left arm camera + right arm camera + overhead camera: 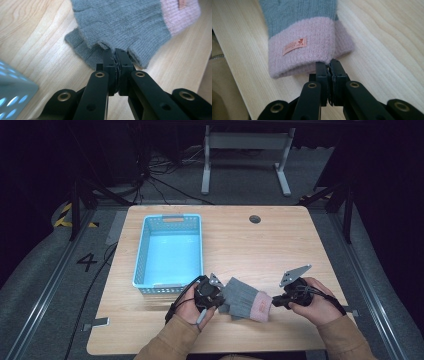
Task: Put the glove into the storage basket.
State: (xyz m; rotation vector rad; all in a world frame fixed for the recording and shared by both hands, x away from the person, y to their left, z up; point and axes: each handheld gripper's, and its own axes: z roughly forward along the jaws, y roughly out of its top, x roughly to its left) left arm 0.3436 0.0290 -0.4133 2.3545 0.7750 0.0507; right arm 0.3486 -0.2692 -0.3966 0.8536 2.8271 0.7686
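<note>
High view: 1 knitted glove (244,298), grey with pink cuff, on the table (260,245) beside the blue basket (170,249). We judge it soft, light, limp. Left gripper (218,296) pinches its finger end, right gripper (272,301) its cuff.

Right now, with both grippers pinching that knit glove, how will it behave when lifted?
The glove is soft grey knit, so it will likely sag between the left gripper and right gripper. Probably light: thin fabric. The fuzzy pink cuff looks grippy, unlikely to slip.
</note>
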